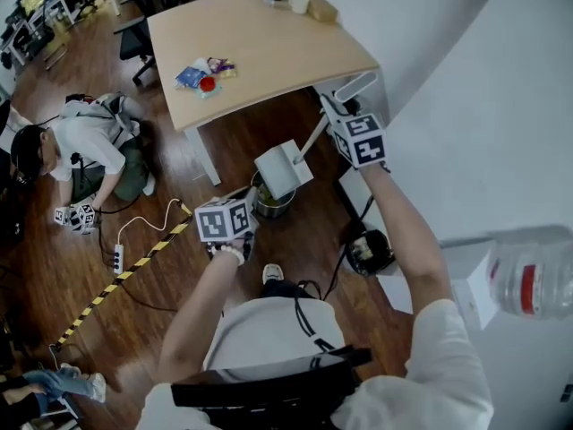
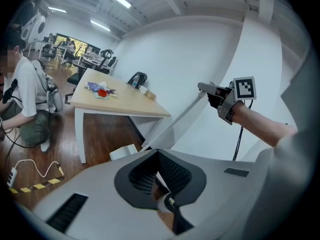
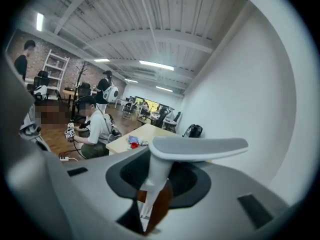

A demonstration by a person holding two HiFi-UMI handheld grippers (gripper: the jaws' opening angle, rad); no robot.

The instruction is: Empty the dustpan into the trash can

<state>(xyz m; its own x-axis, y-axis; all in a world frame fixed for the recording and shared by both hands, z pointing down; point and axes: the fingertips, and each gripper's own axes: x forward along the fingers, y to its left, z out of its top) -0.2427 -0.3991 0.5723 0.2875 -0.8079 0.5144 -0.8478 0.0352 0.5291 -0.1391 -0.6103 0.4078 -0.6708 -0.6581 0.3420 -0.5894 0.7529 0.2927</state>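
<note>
**Dustpan (image 1: 283,170) above the trash can (image 1: 271,202)**

Head view. The dustpan's long axis is its thin, pale shaft. It runs from a looped grip at the upper right, near the table (image 1: 269,52), down and left to the pan. The pan is a light grey, box-shaped plastic scoop. It overlaps the far rim of the trash can, a small round can with a dark, shiny wall standing on the dark wood floor (image 1: 161,285). The right gripper (image 1: 336,124) clamps the shaft just below the looped grip, and the right arm reaches forward, nearly straight and bare below a white sleeve. The left arm is bent, with the left gripper (image 1: 246,209) just beside the can's left side.

Left gripper view. The left jaws stand pressed close, with only a narrow slit between their dark, meshed pads. A small pale scrap at the tips cannot be identified. Beyond them the pan (image 2: 124,153) sits low, and the shaft slants up and right to the right gripper (image 2: 212,91).

Right gripper view. The right gripper (image 3: 152,194) pinches the white shaft between its jaws. The wide, flat grey grip (image 3: 200,148) crosses above them, roughly level.
</note>
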